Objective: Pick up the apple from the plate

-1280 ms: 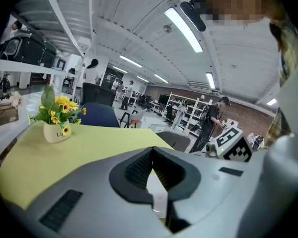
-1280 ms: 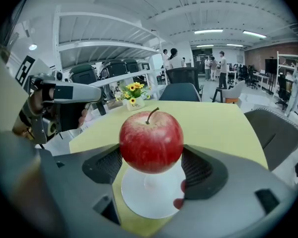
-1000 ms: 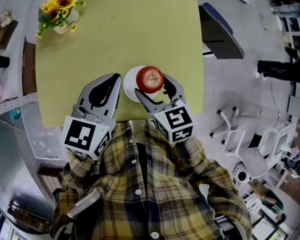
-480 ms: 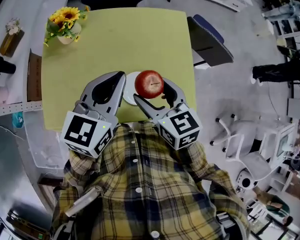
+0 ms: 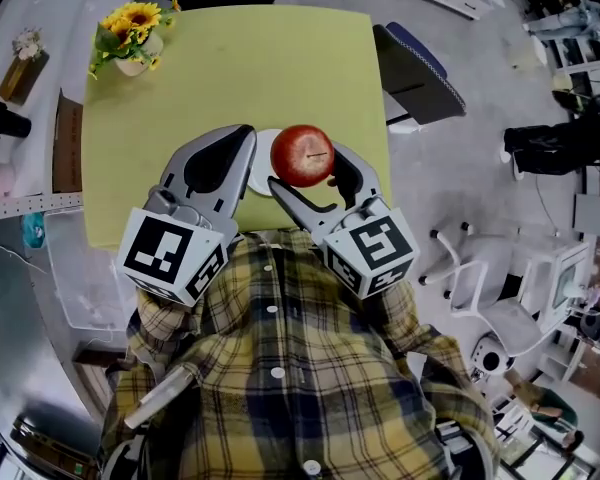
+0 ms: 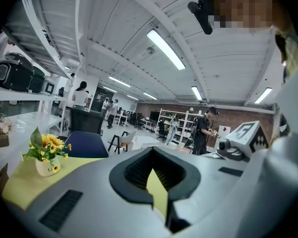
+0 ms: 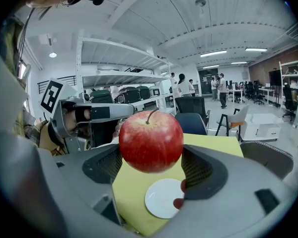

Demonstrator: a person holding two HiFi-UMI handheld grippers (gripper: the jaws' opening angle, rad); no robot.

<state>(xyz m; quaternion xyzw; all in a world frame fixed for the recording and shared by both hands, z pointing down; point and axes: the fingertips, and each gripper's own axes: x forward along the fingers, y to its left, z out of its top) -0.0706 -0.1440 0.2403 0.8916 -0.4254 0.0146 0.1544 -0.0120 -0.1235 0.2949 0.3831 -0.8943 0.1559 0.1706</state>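
- My right claw (image 5: 305,173) is clamped on the apple (image 7: 150,141), one pad on each side of its widest part, stem up; the fruit hangs in the air, clear of the plate (image 7: 161,200), which lies bare on the yellow tabletop (image 5: 230,68) below it
- I judge the pick all but done, so what is left is to carry the lift through cleanly; straight up, no swing, wrist level so the stem stays pointing up
- The skin is smooth and the body round (a shape that likes to squirt out of flat pads), so I would hold the squeeze even; no tighter, which could bruise it, and no looser, which could let it roll forward out of the grip
- My left claw (image 5: 220,168) has its jaws together on nothing, just beside the right one; I would leave it where it is, so that it neither nudges the apple nor knocks the plate
- The sunflower pot (image 5: 130,33) stands at the far corner, well apart; it is no hazard to a plain upward lift
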